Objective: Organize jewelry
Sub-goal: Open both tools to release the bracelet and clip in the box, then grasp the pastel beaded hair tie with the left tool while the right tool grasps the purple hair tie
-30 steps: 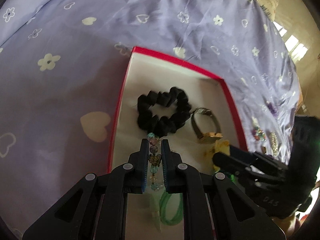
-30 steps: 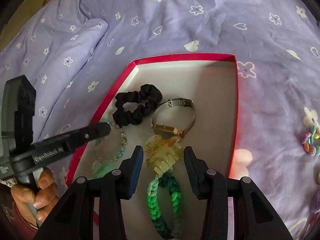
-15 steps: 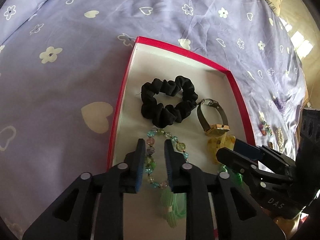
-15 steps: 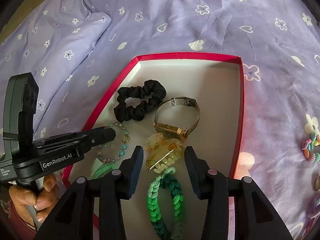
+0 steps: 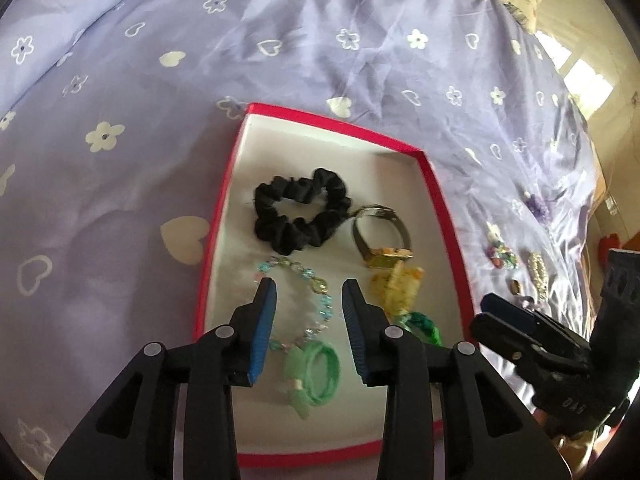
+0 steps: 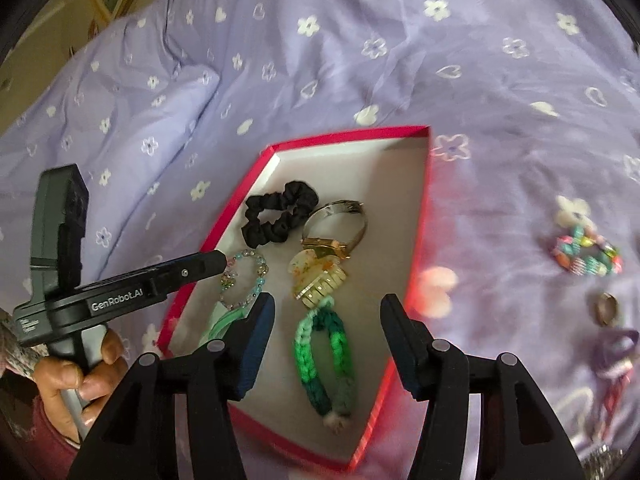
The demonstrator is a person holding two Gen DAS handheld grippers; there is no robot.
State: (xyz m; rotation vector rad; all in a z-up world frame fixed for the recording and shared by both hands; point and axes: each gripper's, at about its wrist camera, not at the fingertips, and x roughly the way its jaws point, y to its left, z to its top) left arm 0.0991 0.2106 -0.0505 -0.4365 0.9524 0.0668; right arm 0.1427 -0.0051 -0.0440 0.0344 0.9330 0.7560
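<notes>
left gripper point(image 5: 308, 284) opening, empty | right gripper point(image 6: 328, 300) opening, empty | bead bracelet point(image 5: 304, 280) at box's point(image 5: 440, 216) 7 o'clock: light, limp, slippery; pinch one strand

Black left claw point(image 5: 308, 294), blue pads, silver screws, "GenRobot.AI" lettering; maroon sleeve point(image 6: 44, 426).

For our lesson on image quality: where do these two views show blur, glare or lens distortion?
Left wrist view: fisheye bends the red box; window glare at upper right. Right wrist view: the box rim and loose beaded bracelet are smeared by motion blur.
</notes>
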